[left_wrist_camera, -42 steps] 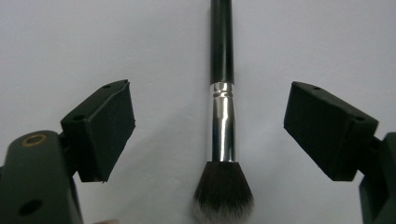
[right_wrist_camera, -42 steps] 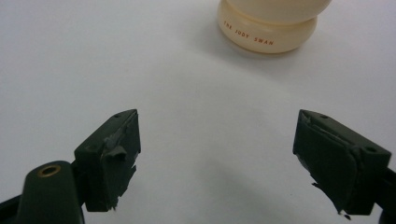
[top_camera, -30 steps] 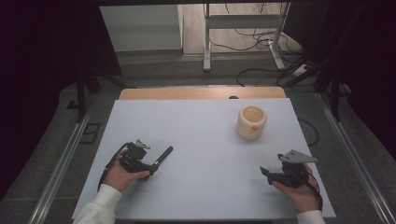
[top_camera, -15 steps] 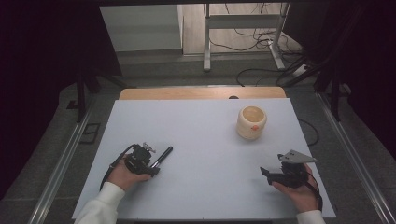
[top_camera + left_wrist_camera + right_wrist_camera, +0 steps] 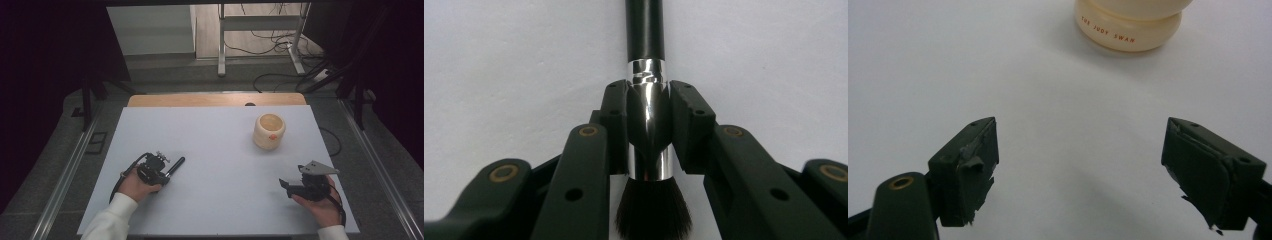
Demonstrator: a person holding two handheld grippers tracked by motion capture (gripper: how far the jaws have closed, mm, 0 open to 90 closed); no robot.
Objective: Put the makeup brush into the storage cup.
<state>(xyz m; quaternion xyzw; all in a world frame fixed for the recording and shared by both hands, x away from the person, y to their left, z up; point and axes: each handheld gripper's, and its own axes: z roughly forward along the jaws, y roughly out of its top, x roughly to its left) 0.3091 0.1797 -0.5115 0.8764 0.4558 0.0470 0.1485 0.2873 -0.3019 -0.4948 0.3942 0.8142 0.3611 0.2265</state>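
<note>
Left tool [image 5: 647,131]: jaws have just been closing and now clamp the shiny metal ferrule of a black-handled, dark-bristled brush [image 5: 647,125], low over the white counter [image 5: 215,150].
Right tool [image 5: 1080,170]: jaws wide apart, holding nothing, facing a cream round jar [image 5: 1130,22] that stands well apart.

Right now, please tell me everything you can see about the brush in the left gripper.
The brush has a glossy black handle, a shiny silver metal-looking collar and dark bristles. It lies low over the white table, handle pointing away from the hand. The left gripper, whose jaws have just been closing, now clamps its pads on the collar; the bristles face back toward the gripper body.
</note>
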